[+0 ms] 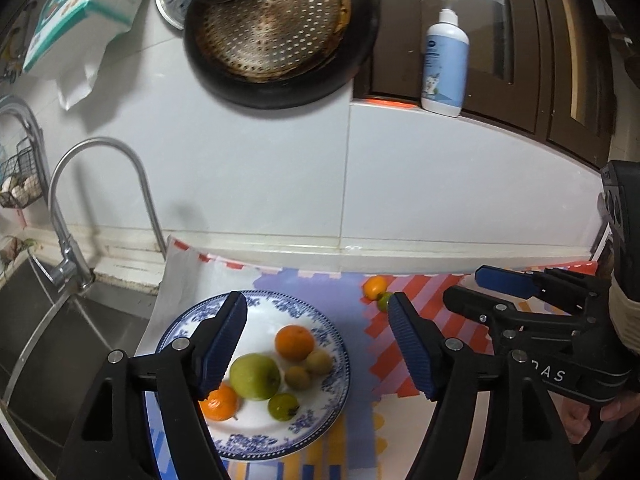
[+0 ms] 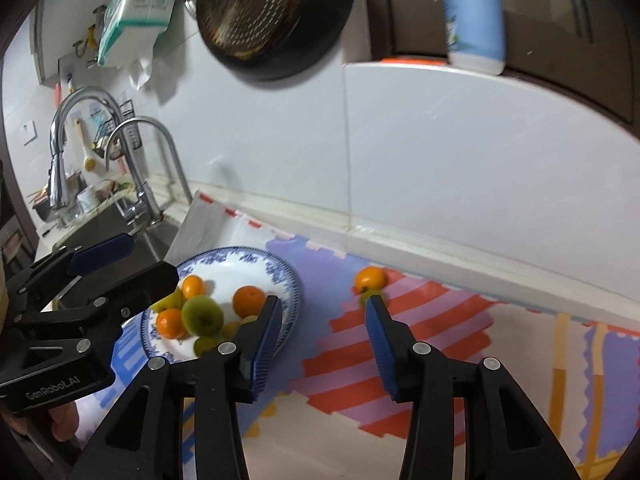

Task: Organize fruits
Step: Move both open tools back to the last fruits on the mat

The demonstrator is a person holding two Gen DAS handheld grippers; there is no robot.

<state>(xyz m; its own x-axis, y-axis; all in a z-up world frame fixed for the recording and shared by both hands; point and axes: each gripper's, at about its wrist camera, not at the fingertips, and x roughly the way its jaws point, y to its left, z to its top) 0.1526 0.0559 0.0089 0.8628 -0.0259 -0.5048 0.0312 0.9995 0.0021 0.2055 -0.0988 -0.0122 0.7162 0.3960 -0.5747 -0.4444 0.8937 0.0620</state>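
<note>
A blue-and-white plate (image 1: 256, 440) (image 2: 280, 272) on the patterned mat holds a green apple (image 1: 255, 376), an orange (image 1: 295, 342), a mandarin (image 1: 219, 402), two small tan fruits (image 1: 319, 362) and a small green fruit (image 1: 283, 407). Off the plate, near the wall, another mandarin (image 1: 375, 286) (image 2: 370, 279) lies touching a small green fruit (image 1: 384, 301) (image 2: 365, 299). My left gripper (image 1: 316, 306) (image 2: 148, 258) hovers above the plate, open, with nothing between its fingers. My right gripper (image 2: 323, 304) (image 1: 468, 286) hangs open over the mat, between the plate and the loose pair.
A steel sink (image 1: 60, 340) and curved faucet (image 1: 96, 152) lie left of the mat (image 2: 400, 340). A black pan with a perforated insert (image 1: 280, 40) hangs on the tiled wall. A pump bottle (image 1: 444, 68) stands on the ledge at the right.
</note>
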